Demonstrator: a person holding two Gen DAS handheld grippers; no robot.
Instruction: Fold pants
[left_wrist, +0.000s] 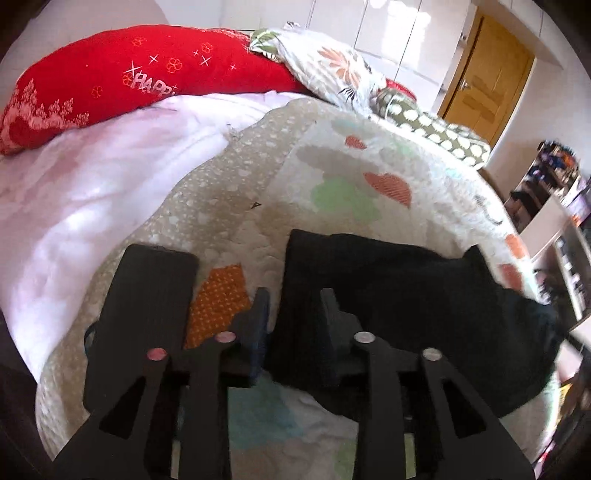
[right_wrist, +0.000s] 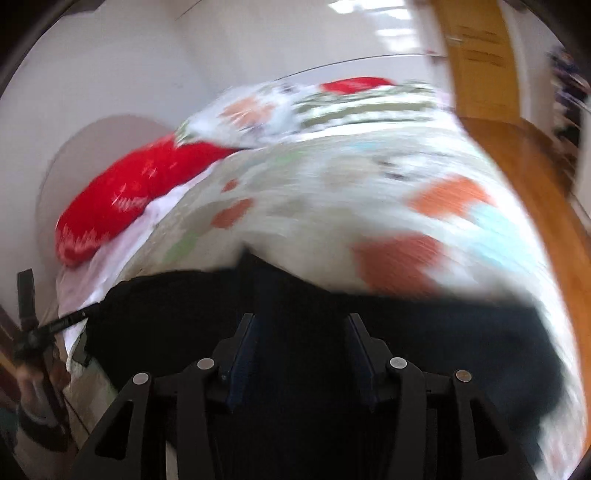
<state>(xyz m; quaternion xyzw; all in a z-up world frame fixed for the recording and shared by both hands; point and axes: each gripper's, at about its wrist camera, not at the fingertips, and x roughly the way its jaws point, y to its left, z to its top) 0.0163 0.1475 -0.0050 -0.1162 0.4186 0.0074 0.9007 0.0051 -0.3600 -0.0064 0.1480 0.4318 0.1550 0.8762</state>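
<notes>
One pair of dark pants (left_wrist: 406, 295) lies bunched on a patchwork quilt (left_wrist: 351, 177) covering a bed, near its front edge, likely spread there because the bed gives a broad flat surface for folding. The left tongs (left_wrist: 293, 314) hover at the pants' left edge, their two fingers spread with a gap between them and pinching nothing; cloth sits just beside the right finger. A flat black rectangular object (left_wrist: 147, 295) lies on the quilt, left of the tongs. In the blurred right wrist view, the right tongs (right_wrist: 301, 347) hang over the pants (right_wrist: 295, 302), also spread; whether cloth sits between them I cannot tell. One red pillow (left_wrist: 129, 81) and one floral pillow (left_wrist: 325, 62) rest at the bed's far end.
</notes>
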